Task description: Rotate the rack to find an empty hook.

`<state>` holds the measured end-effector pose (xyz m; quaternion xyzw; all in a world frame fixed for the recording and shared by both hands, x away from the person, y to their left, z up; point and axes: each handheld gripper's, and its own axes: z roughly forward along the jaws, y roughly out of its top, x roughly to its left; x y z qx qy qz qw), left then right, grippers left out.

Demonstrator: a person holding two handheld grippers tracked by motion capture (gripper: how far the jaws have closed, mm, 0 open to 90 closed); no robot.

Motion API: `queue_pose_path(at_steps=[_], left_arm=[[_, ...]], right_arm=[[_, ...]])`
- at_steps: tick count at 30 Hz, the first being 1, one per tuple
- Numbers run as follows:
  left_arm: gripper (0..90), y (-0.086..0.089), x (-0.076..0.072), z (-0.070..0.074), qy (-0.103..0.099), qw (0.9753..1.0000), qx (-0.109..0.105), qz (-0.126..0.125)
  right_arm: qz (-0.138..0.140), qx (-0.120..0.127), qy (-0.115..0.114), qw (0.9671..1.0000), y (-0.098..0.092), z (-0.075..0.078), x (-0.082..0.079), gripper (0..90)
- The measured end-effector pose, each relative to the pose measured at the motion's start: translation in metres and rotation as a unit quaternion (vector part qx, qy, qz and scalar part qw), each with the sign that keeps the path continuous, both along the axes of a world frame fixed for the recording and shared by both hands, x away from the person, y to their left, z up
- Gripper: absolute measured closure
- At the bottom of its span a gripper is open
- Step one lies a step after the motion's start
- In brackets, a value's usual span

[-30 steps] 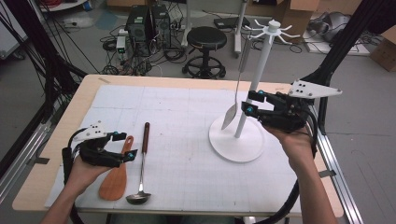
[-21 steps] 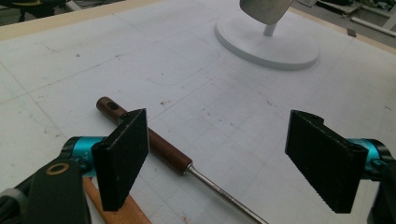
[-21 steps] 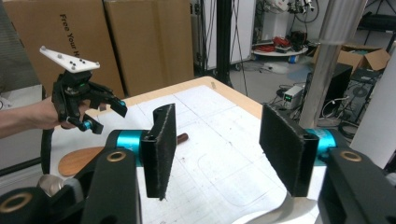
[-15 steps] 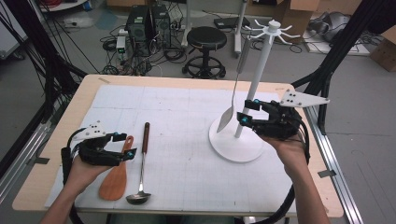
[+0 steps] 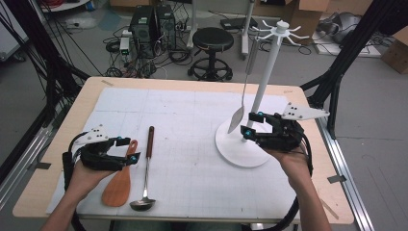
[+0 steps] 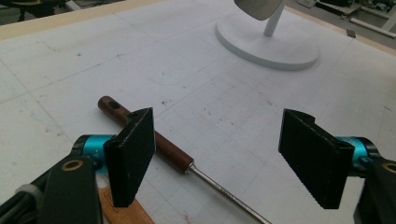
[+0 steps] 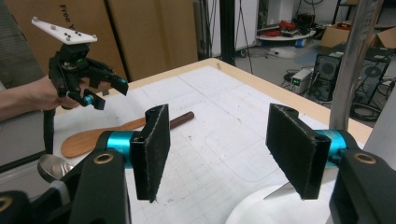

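Tongs on both sides stand wide open and hold nothing. At lower left of the high view, the left tongs (image 5: pixel 129 149) hover just above the desk, next to two utensils lying side by side: a flat orange-brown wooden spatula (image 5: pixel 119 182) and a steel ladle with a dark brown wooden handle (image 5: pixel 146 169). In the left gripper view the ladle's handle runs diagonally between and below the open jaws, untouched.

At right of centre in the high view, the right tongs (image 5: pixel 252 125) hang beside the post of a white utensil stand with a round base and hooked arms at its top (image 5: pixel 242 153). A steel turner with a long thin handle (image 5: pixel 243 96) hangs from one upper hook, its blade low, just left of the right tongs and apart from them.

The desk is a pale wooden top covered by a white gridded mat (image 5: pixel 192 120).

One utensil appears hung already, so the step in hand seems to be picking up the next, probably the ladle. That calls for lowering the left tongs astride the brown handle, closing on it firmly, and lifting it level.
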<state>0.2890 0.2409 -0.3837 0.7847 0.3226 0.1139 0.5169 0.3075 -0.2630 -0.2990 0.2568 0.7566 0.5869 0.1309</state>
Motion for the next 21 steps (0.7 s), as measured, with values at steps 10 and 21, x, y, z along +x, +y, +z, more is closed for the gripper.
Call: queue_pose_path(at_steps=[10,21], left_arm=[[28.4,0.002,0.0,0.0,-0.001,1.0,0.001,0.001],[32.5,0.004,0.001,-0.001,0.0,1.0,0.003,0.0]], right_arm=[[-0.002,0.0,0.012,0.9999,-0.001,-0.015,-0.002,36.7],[-0.006,-0.003,0.032,0.9995,-0.003,-0.037,-0.004,35.5]])
